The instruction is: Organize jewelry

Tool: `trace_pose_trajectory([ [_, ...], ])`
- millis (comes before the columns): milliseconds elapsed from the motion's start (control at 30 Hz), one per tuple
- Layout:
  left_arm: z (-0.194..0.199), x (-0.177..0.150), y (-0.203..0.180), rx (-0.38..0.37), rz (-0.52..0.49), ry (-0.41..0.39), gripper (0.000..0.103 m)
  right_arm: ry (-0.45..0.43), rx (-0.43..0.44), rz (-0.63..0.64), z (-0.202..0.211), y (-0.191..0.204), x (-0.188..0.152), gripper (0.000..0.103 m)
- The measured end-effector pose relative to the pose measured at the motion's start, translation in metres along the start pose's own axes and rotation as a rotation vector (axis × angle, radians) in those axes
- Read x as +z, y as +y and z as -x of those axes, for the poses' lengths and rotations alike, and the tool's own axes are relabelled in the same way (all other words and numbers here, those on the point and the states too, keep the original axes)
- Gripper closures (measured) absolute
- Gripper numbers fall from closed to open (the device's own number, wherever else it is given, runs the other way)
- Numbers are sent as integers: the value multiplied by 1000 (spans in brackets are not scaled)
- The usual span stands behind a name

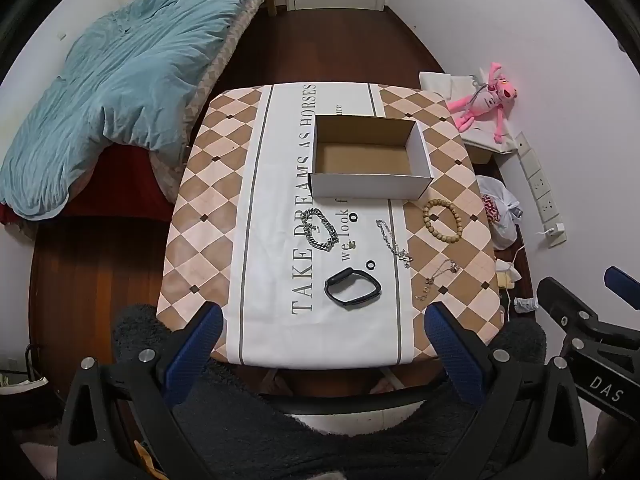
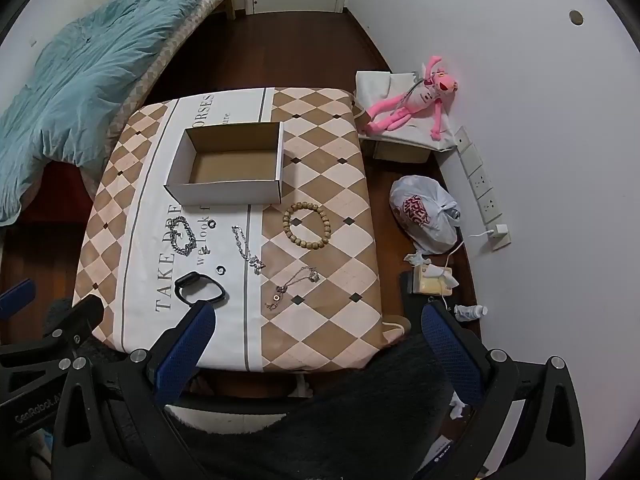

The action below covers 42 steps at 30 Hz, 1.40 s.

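Hovering above the near edge of the table (image 1: 192,216), I held my left gripper (image 1: 324,344) and my right gripper (image 2: 316,344) tilted steeply down, both spread wide, with nothing between the blue fingers (image 1: 196,344). Dark fuzzy fabric lay directly beneath both tools.

Nearest to me on the white stripe of the tablecloth lay a black watch band (image 1: 354,288), with a small dark ring (image 1: 370,265) just beyond it. To its right, on the checkered part, a thin necklace with a pendant (image 2: 292,286) sprawled loose. Farther on, a heavy silver chain bracelet (image 1: 320,230) lay to the left, a slim silver chain (image 1: 394,242) in the middle, and a wooden bead bracelet (image 1: 442,216) to the right, all apart from one another. A second small ring (image 1: 353,216) lay near the box's front wall.

Beyond the jewelry stood an open cardboard box (image 1: 370,188), its inside bare. Behind the table, a bed with a teal blanket (image 1: 120,80) ran along the left wall, and a pink plush toy (image 2: 412,102) lay by the right wall, with a white plastic bag (image 2: 426,212) on the floor near it.
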<state>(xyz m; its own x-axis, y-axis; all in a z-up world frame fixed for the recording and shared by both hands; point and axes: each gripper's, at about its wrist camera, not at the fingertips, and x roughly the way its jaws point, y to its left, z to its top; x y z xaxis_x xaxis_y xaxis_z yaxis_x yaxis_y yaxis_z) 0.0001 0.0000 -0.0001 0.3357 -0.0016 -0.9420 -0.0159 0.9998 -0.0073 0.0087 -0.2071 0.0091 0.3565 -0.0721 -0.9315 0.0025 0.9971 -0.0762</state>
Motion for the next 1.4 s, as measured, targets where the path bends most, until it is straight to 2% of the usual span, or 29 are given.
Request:
trace_pose_trajectory([
  [1400, 14, 3, 7, 12, 16, -47, 0, -7, 16, -5, 7, -3, 0, 0],
])
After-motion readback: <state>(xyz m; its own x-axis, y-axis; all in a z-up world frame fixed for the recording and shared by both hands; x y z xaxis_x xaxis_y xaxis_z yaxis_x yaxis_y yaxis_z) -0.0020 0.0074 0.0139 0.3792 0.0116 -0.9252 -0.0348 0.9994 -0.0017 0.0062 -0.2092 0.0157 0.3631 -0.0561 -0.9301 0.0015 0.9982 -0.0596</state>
